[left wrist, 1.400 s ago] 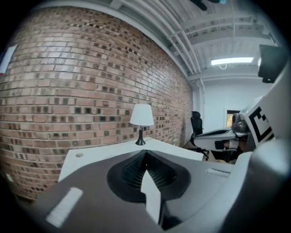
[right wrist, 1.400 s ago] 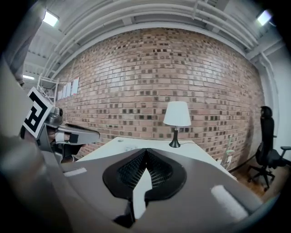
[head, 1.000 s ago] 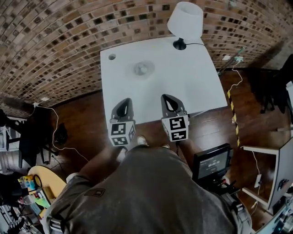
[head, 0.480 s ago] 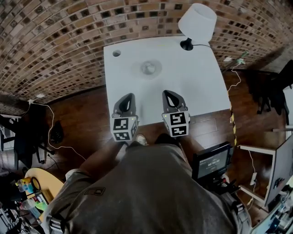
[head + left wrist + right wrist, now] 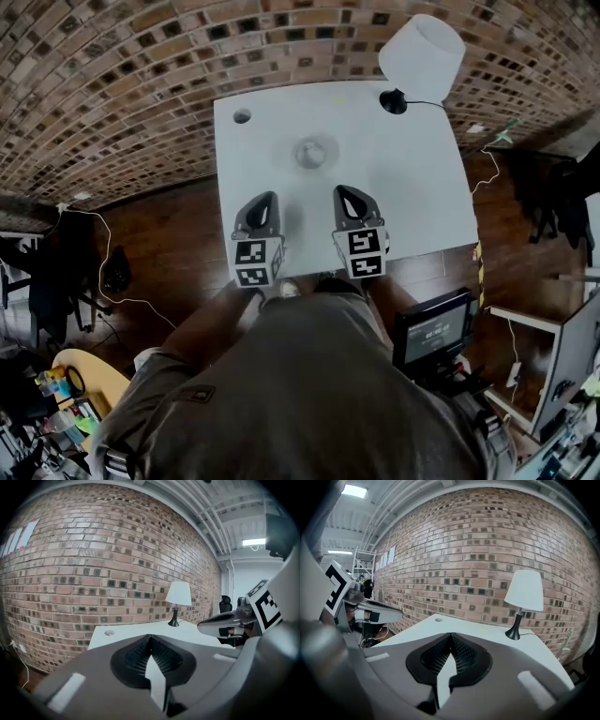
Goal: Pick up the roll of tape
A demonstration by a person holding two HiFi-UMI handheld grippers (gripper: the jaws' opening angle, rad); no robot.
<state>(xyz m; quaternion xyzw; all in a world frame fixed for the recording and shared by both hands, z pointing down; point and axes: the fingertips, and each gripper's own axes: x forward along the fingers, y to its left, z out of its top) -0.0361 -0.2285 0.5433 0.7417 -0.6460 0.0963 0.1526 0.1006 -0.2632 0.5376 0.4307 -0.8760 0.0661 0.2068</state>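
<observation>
White tabletop [image 5: 412, 187], tape roll [image 5: 312, 153] toward its far edge. Left claw [image 5: 266, 199] and right claw [image 5: 344, 193], both pressed together, would likely shove the roll away unless spread first.

Tabletop against the brick wall, both grippers over its near edge.
The tabletop [image 5: 412, 187] fills the upper centre of the frame, with the brick wall [image 5: 112, 84] behind it. The roll of tape [image 5: 311, 153] lies near its middle, the lamp [image 5: 422, 56] stands at its upper right corner, and a small hole [image 5: 242, 116] sits at its upper left corner. The left gripper [image 5: 270, 198] and right gripper [image 5: 341, 191] hang side by side below the roll, apart from it. A screen [image 5: 431, 333] stands at lower right.
</observation>
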